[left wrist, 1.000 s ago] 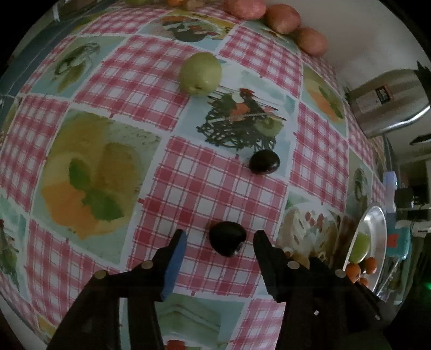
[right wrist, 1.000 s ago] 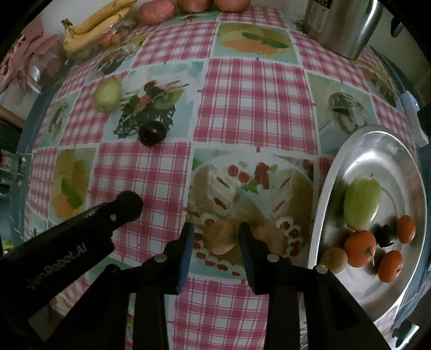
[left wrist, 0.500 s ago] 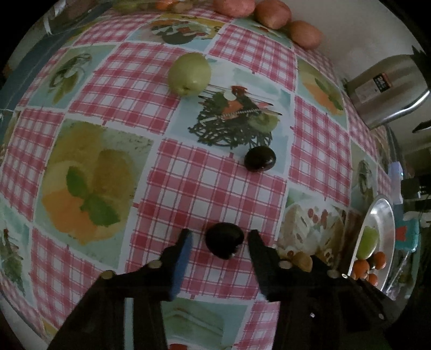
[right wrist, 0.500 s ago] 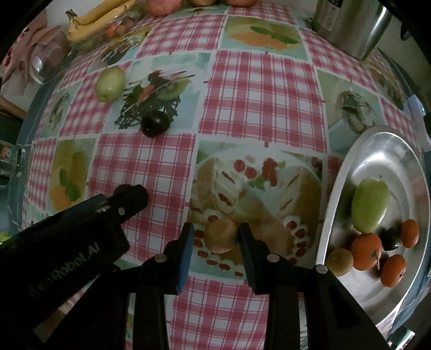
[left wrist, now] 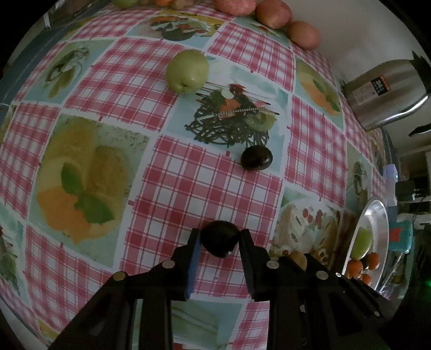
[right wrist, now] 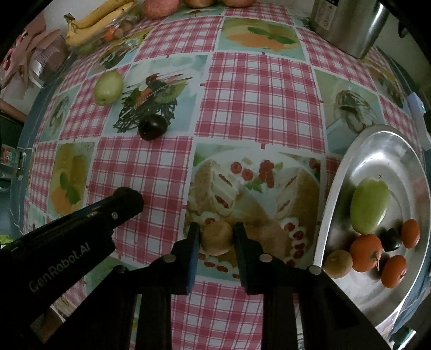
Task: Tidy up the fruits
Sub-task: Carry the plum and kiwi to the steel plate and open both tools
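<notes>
My left gripper [left wrist: 220, 233] is shut on a dark plum [left wrist: 219, 239] that sits on the checked tablecloth; both pads press its sides. In the right wrist view the jaws of my right gripper [right wrist: 216, 228] are closing, and both pads touch a small brown fruit [right wrist: 216, 238] on the cake picture. The left gripper's body [right wrist: 80, 234] lies just left of it. A second dark plum [left wrist: 256, 157] and a green apple [left wrist: 187, 70] lie farther out on the cloth. At the right a steel plate [right wrist: 377, 145] holds a green fruit [right wrist: 370, 206], several oranges, a dark plum and a brown fruit.
A steel pot [right wrist: 347, 24] stands at the far right corner. Red apples [left wrist: 273, 14] line the back edge, and bananas [right wrist: 94, 24] lie over a glass dish at the back left. The table's left edge runs close by in both views.
My left jaws have closed from wide apart onto the near dark plum. The right jaws have narrowed onto the brown fruit. Neither hand has shifted much.
</notes>
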Tool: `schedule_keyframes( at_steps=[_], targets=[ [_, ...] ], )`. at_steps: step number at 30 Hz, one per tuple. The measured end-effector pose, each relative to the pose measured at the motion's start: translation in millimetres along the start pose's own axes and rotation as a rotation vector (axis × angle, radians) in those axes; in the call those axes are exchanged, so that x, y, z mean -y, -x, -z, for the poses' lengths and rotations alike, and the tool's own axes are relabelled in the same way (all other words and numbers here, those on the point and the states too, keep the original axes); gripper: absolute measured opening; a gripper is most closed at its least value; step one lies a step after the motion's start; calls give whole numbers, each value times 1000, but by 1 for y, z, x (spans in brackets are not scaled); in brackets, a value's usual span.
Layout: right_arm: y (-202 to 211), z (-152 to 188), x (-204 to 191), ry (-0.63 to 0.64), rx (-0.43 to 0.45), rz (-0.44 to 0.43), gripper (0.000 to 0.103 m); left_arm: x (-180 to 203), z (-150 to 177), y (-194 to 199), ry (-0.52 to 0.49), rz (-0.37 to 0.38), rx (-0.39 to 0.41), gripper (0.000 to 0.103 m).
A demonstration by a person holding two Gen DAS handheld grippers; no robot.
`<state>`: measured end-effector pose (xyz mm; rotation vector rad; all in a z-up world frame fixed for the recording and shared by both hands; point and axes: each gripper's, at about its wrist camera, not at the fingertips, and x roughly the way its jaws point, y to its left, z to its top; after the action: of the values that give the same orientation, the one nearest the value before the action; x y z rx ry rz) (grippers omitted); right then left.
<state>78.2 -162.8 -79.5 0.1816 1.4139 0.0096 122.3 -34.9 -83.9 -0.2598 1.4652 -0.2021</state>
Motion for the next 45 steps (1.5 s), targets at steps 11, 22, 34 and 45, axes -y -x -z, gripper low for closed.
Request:
schedule_keyframes(
  at_steps=[11,22,34,45],
  targets=[
    [24,-3,0,-15,64,-16,26,3,-2,16,4,31,27,31],
    [48,-5,13,-41,132,-28,26,9,-7,44,-10,89,95,30],
    [56,-3,55,-165,166,-7,26,45,9,46,-124,101,95,30],
    [75,15,138,-376,223,45,26,95,32,38,-266,141,54,30]
  ],
)
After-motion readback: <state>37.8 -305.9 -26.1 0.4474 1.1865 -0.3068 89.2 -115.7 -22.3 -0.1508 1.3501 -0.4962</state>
